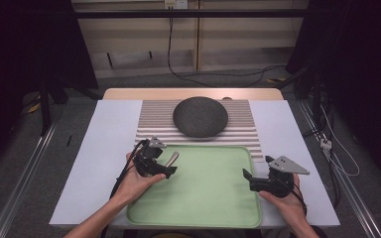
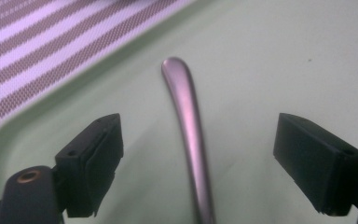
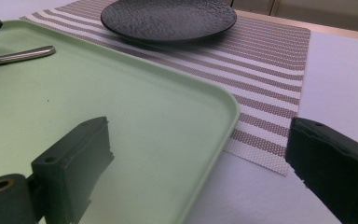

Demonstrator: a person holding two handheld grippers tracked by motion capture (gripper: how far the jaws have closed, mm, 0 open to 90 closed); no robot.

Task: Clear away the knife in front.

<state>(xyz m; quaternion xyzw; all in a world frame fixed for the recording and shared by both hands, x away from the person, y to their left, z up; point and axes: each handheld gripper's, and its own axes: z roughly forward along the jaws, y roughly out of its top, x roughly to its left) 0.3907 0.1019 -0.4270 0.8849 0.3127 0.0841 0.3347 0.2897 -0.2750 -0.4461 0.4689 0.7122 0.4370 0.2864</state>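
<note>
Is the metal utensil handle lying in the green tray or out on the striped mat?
In the tray. The handle lies on the green tray between the open left tongs, untouched by the pads.

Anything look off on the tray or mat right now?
Nothing stands out. The metal handle lies flat on the green tray, between the open left gripper; the dark plate sits squarely on the striped mat.
</note>
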